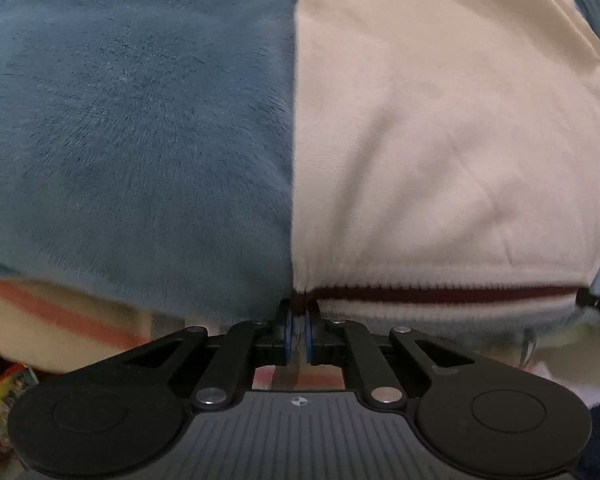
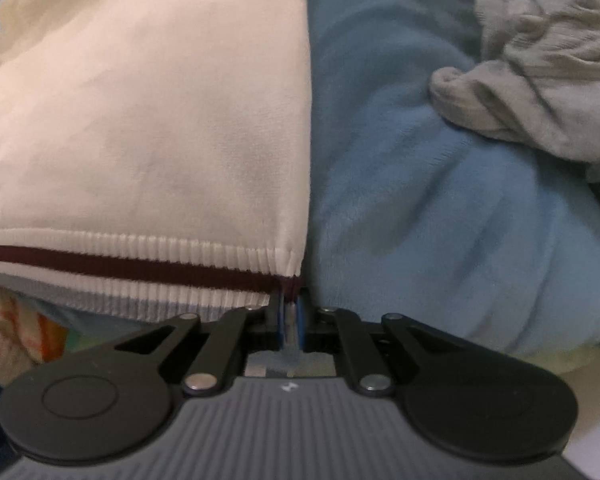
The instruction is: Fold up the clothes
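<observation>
both hem corners pinched, sweater ready for the fold

the cream sweater (image 1: 440, 140) lies flat on the blue fleece blanket (image 1: 132, 120), its ribbed hem (image 2: 140, 268) with the maroon stripe (image 2: 120, 266) nearest my wrists. my left gripper (image 1: 299, 334) is clamped narrow on the hem's left corner; the stripe's end runs right into the pads. my right gripper (image 2: 289, 326) is likewise closed on the hem's right corner, cloth visibly caught between the blue pads. both point steeply down at the bed.

judgement on the step: this looks like the start of carrying the hem over the body toward the collar. to do it well i should lift both corners together and level, keep the hem taut between my hands so the stripe stays straight, and lay the edge down square to the side seams. uneven lift would skew the fold; a thin pinch on ribbing may slip.

outward: a crumpled grey garment (image 2: 540, 60) sits well apart on the blanket, to the right.

containers: none visible in either wrist view, so nothing to record as contents.
</observation>
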### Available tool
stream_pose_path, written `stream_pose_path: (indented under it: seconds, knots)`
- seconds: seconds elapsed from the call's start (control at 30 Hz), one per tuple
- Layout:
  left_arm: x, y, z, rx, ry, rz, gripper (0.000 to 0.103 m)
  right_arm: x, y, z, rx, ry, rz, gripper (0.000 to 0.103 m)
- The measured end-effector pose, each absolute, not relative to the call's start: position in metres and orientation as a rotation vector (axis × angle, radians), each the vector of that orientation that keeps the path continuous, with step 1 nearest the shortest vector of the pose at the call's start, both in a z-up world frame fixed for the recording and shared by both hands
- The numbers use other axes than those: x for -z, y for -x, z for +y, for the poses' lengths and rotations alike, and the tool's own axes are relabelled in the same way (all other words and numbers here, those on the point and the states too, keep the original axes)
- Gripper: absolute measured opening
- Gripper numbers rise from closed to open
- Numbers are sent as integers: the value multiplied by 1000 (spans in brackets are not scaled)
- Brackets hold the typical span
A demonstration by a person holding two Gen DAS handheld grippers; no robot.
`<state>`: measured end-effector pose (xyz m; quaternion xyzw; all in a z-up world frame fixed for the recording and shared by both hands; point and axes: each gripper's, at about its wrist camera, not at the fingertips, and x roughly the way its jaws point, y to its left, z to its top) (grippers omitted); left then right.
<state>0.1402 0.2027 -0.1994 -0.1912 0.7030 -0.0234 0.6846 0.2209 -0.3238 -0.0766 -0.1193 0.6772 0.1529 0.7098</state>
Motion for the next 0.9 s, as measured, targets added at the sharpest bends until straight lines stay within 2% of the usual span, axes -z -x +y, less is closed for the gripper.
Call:
stream_pose_path:
  seconds: [0.1,0.17,0.23,0.27,0.37,0.53,0.63,0.77,0.9]
  knots:
    - [194,-146,197,110,335,1583,13,66,-222,-327,-341,254,1501,10]
    - [187,-144,196,180,277,1582,17,55,-225,-338,-343,250,1501,19]
    - [182,-145,204,176,279,1598,30,41,-228,-347,-345,230,1505,27]
    - [179,-146,210,168,296,1601,30,34,-230,-350,-339,226,1507,33]
    - [165,-150,230,93,285,1595,25,9,-236,-356,-295,257,1477,33]
    - [136,-177,253,38,352,1492,24,-30,-266,-369,-255,207,1409,33]
    - [123,-199,238,66,333,1408,24,-48,-294,-356,-294,209,1328,33]
    - [121,-269,212,158,355,1334,24,-23,-313,-300,-395,200,1237,33]
    - [127,-326,202,214,285,1260,24,-20,-364,-274,-495,209,1167,33]
